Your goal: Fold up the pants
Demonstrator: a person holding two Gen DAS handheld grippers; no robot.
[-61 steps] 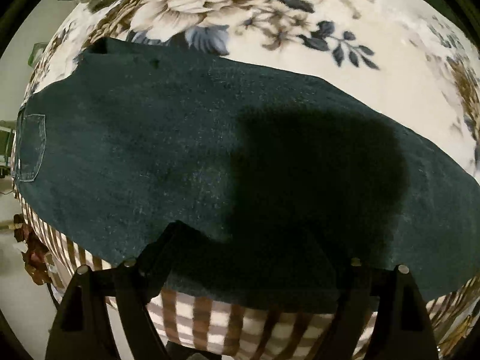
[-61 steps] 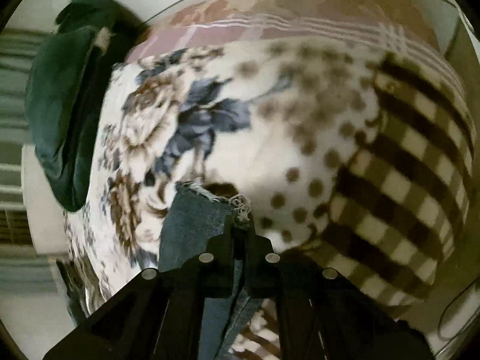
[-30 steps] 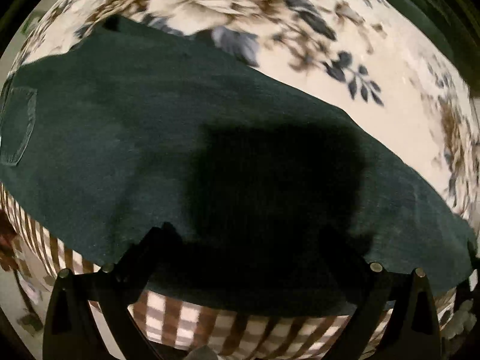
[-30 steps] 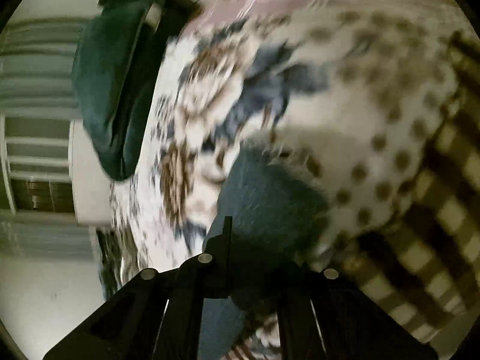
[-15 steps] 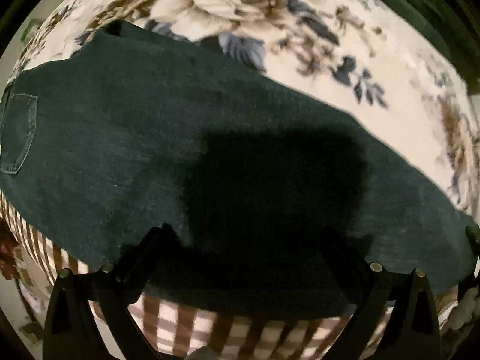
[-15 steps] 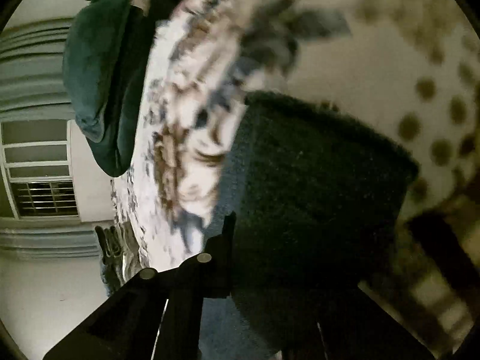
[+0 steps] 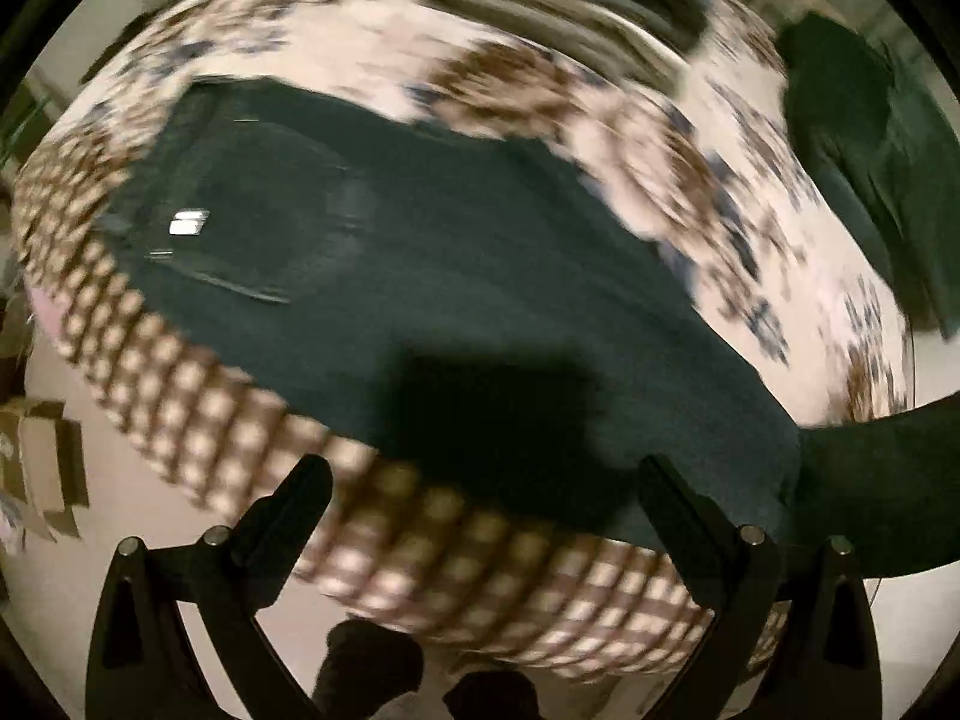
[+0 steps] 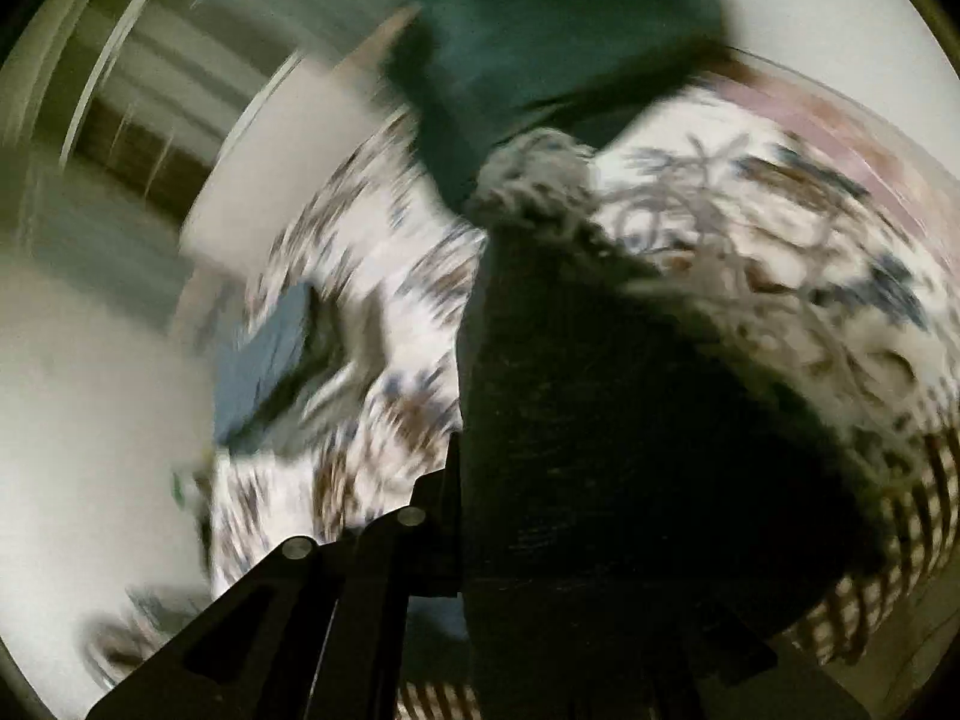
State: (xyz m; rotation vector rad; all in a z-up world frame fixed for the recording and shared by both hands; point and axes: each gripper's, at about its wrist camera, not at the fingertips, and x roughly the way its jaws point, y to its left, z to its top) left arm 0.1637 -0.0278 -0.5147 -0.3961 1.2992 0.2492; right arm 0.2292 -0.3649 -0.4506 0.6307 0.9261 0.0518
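Fleecy floral blanket (image 7: 648, 138), cream with brown and blue blooms and a brown-checked border (image 7: 198, 420), covers the bed. Dark denim pants (image 7: 420, 264) lie spread across it, back pocket up, one leg lifted off at the right. The left claw (image 7: 480, 492) hangs wide open above the near edge, holding nothing. The right claw (image 8: 462, 516) is clamped on the frayed leg end (image 8: 600, 420). A dark green cushion (image 8: 540, 30) sits at the bed's far end; pale walls are blurred.

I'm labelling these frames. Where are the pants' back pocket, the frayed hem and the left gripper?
back pocket (image 7: 264, 222): left wrist view, pocket middle.
frayed hem (image 8: 540, 180): right wrist view, fringe.
left gripper (image 7: 480, 498): left wrist view, between fingertips.
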